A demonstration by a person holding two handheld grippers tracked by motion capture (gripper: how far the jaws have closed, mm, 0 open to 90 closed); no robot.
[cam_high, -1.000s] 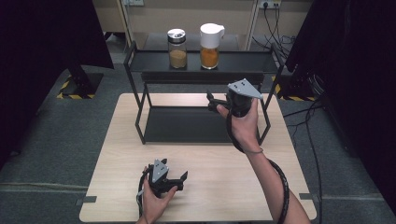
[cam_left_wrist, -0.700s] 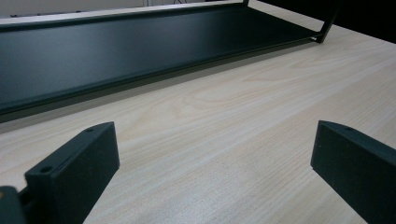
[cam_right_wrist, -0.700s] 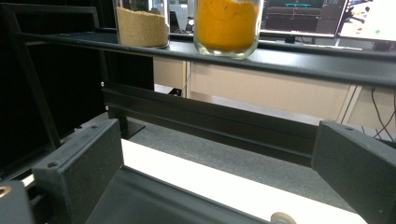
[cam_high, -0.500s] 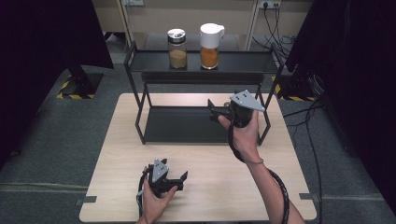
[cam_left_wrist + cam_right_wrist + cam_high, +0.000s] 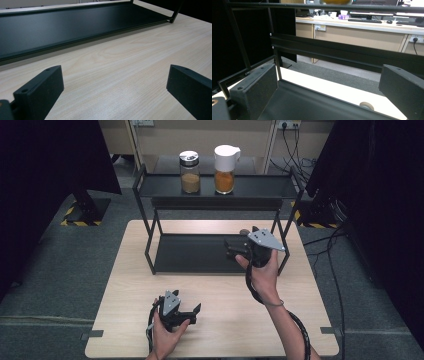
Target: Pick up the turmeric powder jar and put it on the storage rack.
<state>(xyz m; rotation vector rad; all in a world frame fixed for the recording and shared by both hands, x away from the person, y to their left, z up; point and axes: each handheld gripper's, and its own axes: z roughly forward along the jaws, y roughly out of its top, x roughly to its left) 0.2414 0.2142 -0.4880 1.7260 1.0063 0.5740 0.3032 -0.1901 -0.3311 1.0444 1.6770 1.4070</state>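
My right gripper [image 5: 235, 251] is sinking from the upper shelf level toward the black metal rack's lower tray [image 5: 192, 254], mid-frame, jaws spread and empty. My left gripper [image 5: 187, 311] is resting low, jaws spread. The two glass spice jars [image 5: 189, 172] are standing untouched on top.

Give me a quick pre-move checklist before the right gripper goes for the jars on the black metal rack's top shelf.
1. Right gripper open and empty: ok.
2. Left gripper open, low over the pale wooden table, out of the way: ok.
3. Clear glass jar with silver lid upright on the black metal rack: ok.
4. White-lidded jar of orange powder upright beside it, apart: ok.
5. Right gripper at top-shelf height: not ok, it is level with the lower shelf.
6. Lids tight: cannot tell.
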